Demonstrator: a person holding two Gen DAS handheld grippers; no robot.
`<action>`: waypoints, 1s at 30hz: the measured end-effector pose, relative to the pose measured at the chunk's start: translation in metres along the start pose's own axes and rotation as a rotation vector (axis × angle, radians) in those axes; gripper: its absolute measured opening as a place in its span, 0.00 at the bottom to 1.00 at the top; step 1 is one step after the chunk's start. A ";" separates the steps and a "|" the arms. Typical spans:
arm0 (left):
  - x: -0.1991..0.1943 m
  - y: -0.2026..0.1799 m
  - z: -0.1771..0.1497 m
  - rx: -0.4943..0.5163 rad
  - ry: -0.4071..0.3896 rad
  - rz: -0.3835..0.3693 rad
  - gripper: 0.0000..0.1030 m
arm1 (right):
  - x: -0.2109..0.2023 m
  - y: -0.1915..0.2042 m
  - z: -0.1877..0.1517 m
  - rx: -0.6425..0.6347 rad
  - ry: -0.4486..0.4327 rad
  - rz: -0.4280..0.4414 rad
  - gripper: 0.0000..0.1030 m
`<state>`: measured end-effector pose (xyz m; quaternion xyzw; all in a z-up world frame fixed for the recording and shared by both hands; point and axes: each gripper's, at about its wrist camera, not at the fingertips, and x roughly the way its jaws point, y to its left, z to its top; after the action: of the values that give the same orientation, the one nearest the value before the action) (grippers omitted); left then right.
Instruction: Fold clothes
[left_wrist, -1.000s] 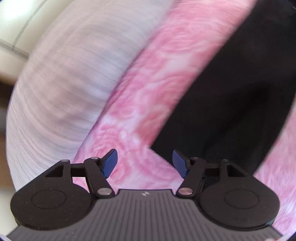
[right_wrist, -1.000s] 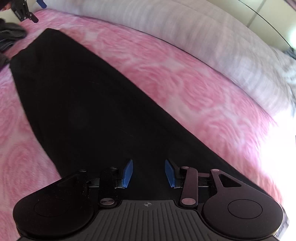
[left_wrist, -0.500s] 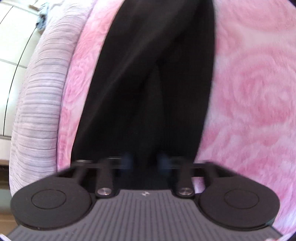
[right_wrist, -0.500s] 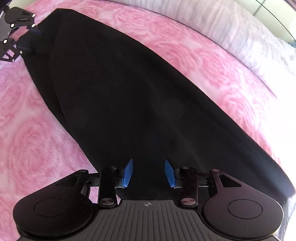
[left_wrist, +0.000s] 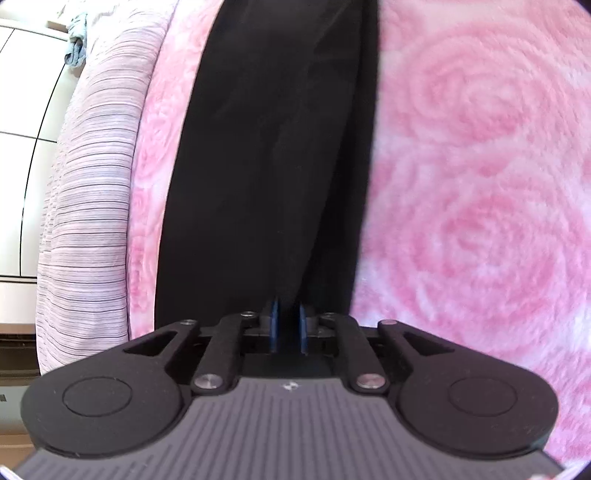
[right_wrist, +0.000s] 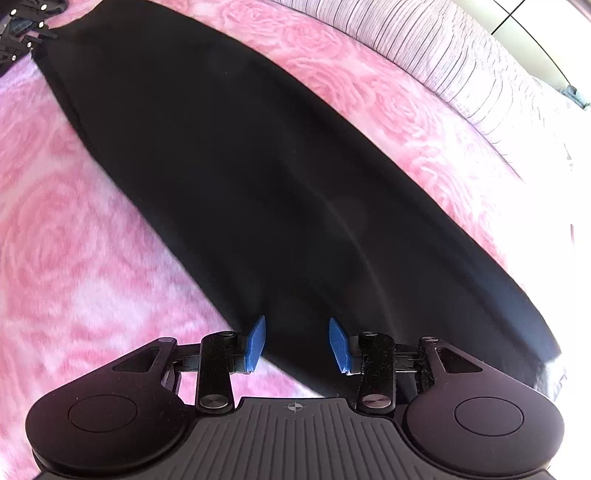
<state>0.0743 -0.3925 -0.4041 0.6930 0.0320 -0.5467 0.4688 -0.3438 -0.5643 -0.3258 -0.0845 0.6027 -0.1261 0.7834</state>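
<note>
here a long black garment is lying flat across a pink rose-patterned blanket, stretching from the near end under the right gripper away to the far top-left corner of the right wrist view. the right gripper is hovering over that near end, its blue pads standing well apart with bare black cloth showing in the gap; nothing is being pinched there. one pad is sitting just over the garment's left edge, where cloth is meeting blanket.

at the other end, the left gripper is pointing along the garment's length. its jaws are opening slightly from a near-shut position, the blue pads standing almost together, and a raised fold of the black garment is running down into the narrow gap between them, so the cloth is sitting pinched there.

the left wrist view is showing the garment as a narrow dark band with a lengthwise crease, plus a striped pale cover along the blanket's left side and a small grey-blue bundle of cloth near the top. the right wrist view is giving the garment's whole spread, and the left gripper as a small dark shape at the garment's far corner, too small for its jaws to be read.
</note>
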 end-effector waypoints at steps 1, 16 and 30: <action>-0.002 -0.001 -0.001 0.002 0.003 0.005 0.08 | -0.005 0.002 -0.009 -0.005 0.003 -0.017 0.41; -0.021 -0.009 0.022 -0.085 0.032 0.043 0.15 | -0.018 -0.024 -0.085 0.027 0.040 -0.251 0.41; -0.078 -0.032 0.279 -0.112 -0.450 -0.080 0.48 | -0.027 -0.025 -0.114 0.474 -0.050 -0.235 0.41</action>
<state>-0.1784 -0.5293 -0.3518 0.5248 -0.0155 -0.7030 0.4797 -0.4630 -0.5777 -0.3232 0.0289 0.5227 -0.3518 0.7760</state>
